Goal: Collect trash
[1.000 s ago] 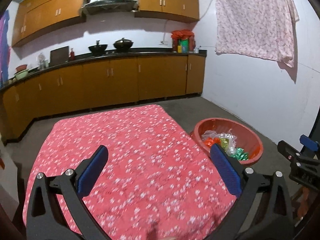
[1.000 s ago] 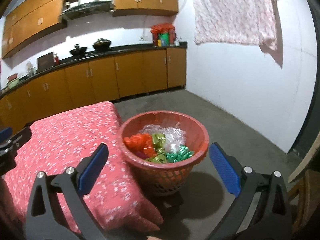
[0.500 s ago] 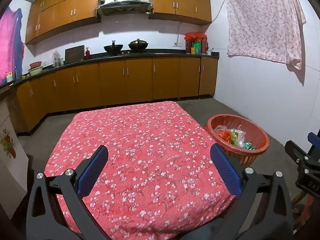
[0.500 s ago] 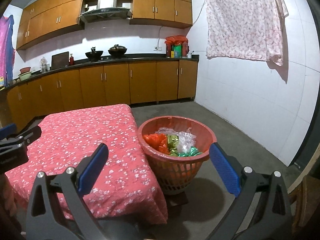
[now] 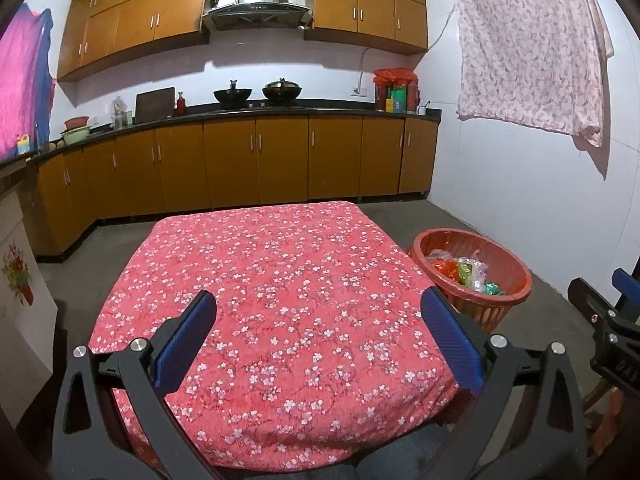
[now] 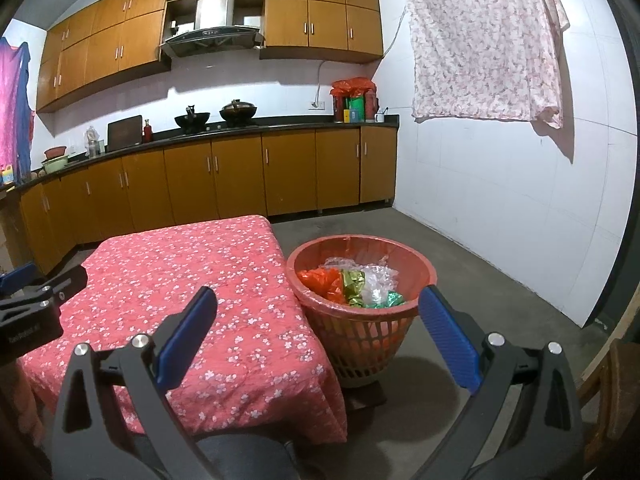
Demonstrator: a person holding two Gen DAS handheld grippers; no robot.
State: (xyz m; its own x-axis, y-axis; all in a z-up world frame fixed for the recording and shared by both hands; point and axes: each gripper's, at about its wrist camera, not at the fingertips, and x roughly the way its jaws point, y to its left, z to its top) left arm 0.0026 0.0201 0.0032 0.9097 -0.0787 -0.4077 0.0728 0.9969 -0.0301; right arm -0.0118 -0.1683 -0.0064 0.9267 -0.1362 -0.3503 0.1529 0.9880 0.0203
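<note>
An orange-red plastic basket [image 6: 416, 262] [image 5: 516, 268] stands on the floor just right of the table. Inside it lies crumpled trash [image 6: 352, 282] [image 5: 460, 270]: orange, green and gold wrappers and clear plastic. The table wears a red flowered cloth [image 5: 280, 300] [image 6: 180, 280] with nothing on it. My left gripper [image 5: 318, 322] hovers open above the table's near half, nothing between its blue pads. My right gripper [image 6: 318, 320] is open too, held near the table's right corner, short of the basket. Each gripper shows at the edge of the other's view.
Brown kitchen cabinets [image 5: 256, 160] and a dark counter with two woks [image 5: 258, 93] line the far wall. A flowered cloth [image 5: 528, 48] hangs on the white right wall. Bare concrete floor [image 6: 480, 280] surrounds the basket. A wooden chair [image 6: 616, 380] is at the right edge.
Both grippers have drawn back and risen away from the table and basket, so both look smaller and farther. Both stay open and empty.
</note>
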